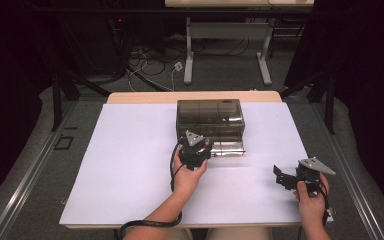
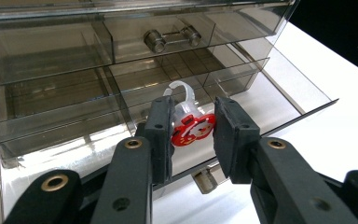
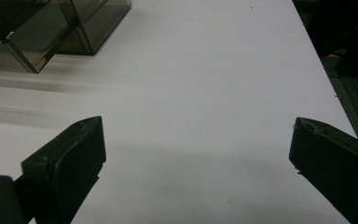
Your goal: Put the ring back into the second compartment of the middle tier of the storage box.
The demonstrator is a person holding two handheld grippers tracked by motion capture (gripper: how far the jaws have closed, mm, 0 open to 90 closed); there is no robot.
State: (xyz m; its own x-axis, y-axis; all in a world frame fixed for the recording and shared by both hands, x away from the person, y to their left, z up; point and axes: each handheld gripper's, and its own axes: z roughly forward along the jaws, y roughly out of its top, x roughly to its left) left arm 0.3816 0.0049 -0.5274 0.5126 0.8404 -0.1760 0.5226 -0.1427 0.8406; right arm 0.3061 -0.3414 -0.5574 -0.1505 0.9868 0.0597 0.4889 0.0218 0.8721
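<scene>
We hold the left gripper (image 2: 192,135) over the pulled-out lower drawer (image 2: 261,100) of a smoky, see-through organizer (image 1: 210,116) that sits at the far middle of the white table (image 1: 130,165). Its jaws are drawn in on a small red-and-white charm (image 2: 192,128) with a clear loop on top; the left pad touches it, while on the right we cannot tell whether the pad presses or stands just off. The charm hangs above the drawer's front compartment, near the front wall. The upper drawer (image 2: 168,39) is shut, its handle facing us. Our right gripper (image 3: 196,154) rests well apart near the table's right edge, jaws spread wide over bare table.
</scene>
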